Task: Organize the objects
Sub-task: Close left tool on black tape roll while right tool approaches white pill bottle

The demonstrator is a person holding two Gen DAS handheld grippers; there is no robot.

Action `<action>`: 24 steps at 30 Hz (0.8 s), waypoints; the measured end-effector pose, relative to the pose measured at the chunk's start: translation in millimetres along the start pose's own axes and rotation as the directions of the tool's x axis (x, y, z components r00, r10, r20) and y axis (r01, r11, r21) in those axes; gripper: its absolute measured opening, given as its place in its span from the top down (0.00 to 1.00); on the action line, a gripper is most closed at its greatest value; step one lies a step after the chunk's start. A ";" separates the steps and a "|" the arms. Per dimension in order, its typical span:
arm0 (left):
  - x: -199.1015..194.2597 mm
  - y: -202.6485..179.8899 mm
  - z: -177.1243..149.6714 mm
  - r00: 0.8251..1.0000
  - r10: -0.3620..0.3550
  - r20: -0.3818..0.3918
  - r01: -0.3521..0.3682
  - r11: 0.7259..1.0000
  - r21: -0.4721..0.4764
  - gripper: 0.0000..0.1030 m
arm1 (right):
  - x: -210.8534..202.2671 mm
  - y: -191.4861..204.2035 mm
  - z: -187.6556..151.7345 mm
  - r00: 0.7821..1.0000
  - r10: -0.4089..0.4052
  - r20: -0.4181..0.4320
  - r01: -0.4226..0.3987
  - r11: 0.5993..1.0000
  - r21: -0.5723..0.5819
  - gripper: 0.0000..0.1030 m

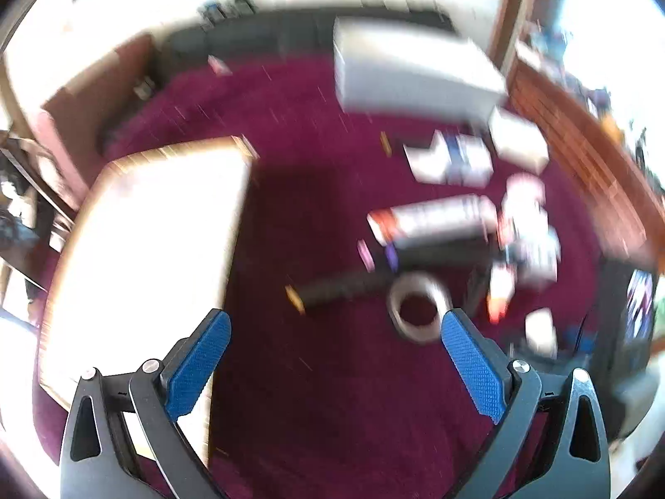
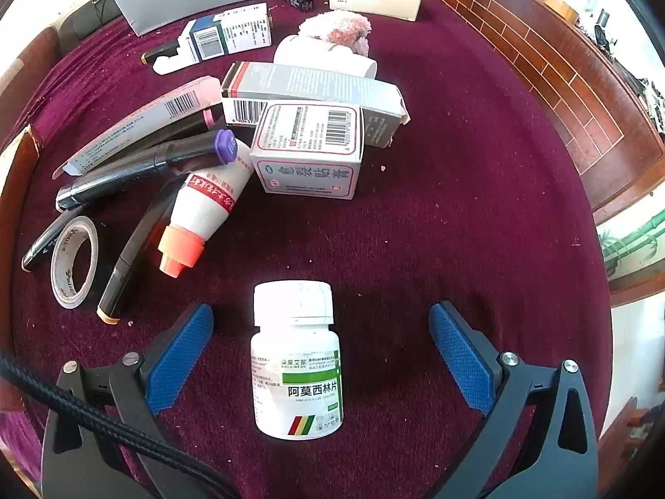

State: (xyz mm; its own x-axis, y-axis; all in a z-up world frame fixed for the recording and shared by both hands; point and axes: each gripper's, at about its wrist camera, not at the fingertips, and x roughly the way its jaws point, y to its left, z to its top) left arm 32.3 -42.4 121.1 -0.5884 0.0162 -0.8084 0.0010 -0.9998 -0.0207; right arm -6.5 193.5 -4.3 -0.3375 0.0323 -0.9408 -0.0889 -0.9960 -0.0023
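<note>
**Pill Bottle Framed Between Spread Fingers**

While the white plastic pill bottle (image 2: 296, 359) lay on the maroon cloth counter (image 2: 457, 208), untouched, it was flanked by the right gripper (image 2: 321, 314), fingers wide apart. The left gripper (image 1: 334, 324) was likewise spread, empty.

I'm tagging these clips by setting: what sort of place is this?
Probably a room in a home: a maroon carpet strewn with household odds and ends, such as a medicine bottle, a roll of tape and small cartons, with wooden furniture alongside.
</note>
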 end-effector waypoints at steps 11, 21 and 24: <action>-7.6 71.5 35.4 0.985 0.081 0.154 -0.060 0.989 -0.139 0.02 | 2.8 5.2 14.8 0.997 -0.015 -0.076 0.014 1.000 -0.014 0.00; -7.4 35.1 28.2 0.981 0.069 0.181 -0.060 0.997 -0.051 0.02 | -56.2 7.8 14.2 0.993 -0.108 0.046 0.108 0.994 -0.008 0.04; -2.1 25.3 29.9 0.986 0.054 0.158 -0.051 0.998 -0.021 0.02 | -104.4 16.9 22.7 0.968 -0.125 0.216 0.127 0.992 0.006 0.05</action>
State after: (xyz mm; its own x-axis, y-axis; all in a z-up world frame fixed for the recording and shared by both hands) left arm 9.3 -68.2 139.9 -0.7080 -0.0396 -0.7051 0.0481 -0.9988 0.0079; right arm 6.0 175.2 101.5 -0.5183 0.1736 -0.8374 -0.1361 -0.9834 -0.1196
